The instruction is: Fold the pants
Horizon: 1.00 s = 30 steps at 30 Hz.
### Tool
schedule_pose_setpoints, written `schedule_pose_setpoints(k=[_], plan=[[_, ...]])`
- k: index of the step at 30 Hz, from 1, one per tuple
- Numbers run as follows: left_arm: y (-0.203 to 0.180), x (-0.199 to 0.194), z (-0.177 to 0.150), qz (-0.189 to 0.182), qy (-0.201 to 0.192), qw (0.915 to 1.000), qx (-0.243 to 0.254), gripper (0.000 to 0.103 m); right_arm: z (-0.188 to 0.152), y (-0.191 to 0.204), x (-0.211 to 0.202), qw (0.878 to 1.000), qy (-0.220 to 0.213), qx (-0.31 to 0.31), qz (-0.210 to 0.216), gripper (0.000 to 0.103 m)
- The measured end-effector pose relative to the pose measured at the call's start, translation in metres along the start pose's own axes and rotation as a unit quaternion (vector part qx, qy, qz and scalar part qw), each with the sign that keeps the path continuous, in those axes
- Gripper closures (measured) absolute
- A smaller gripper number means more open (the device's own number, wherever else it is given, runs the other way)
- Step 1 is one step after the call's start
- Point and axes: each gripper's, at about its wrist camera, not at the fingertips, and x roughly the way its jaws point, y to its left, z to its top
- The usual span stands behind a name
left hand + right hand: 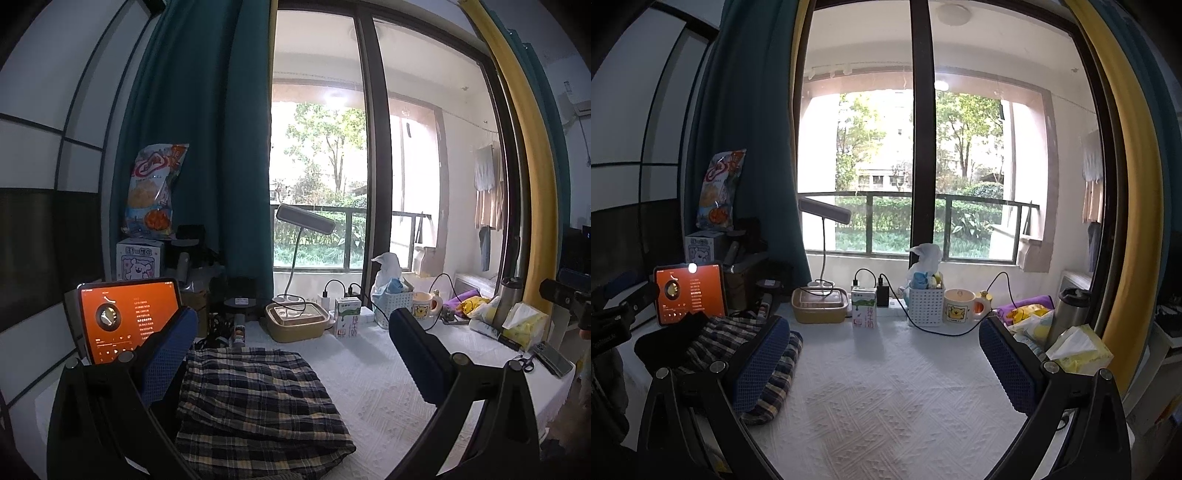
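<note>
Folded plaid pants [258, 402] lie near the counter's [388, 387] left edge. Left tool [291, 350] and right tool [882, 354]: both with fingers apart, gripping nothing.

The folded pants [255, 398] lie on the table cloth [388, 387], to the left side. Behind them, at the left, stands a tablet [125, 321]; a lunch box [295, 321] and a milk carton [347, 317] stand further behind. The mug [962, 306] stands right of the basket [926, 304], in front of the window [919, 147].

Plaid cloth pants [255, 402]; white embossed textured tablecloth [886, 398]; glossy ceramic mug [960, 306].
</note>
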Motion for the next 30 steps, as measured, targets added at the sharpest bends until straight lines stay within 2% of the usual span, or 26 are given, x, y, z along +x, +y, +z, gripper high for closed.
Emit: schedule_pose_setpoints(k=[30], plan=[[-0.0002,0.0012,0.0018,-0.002,0.011,0.9999,0.0,0.001,-0.0006,0.0039,0.0013,1.0,0.003,0.001,0.005,0.0]])
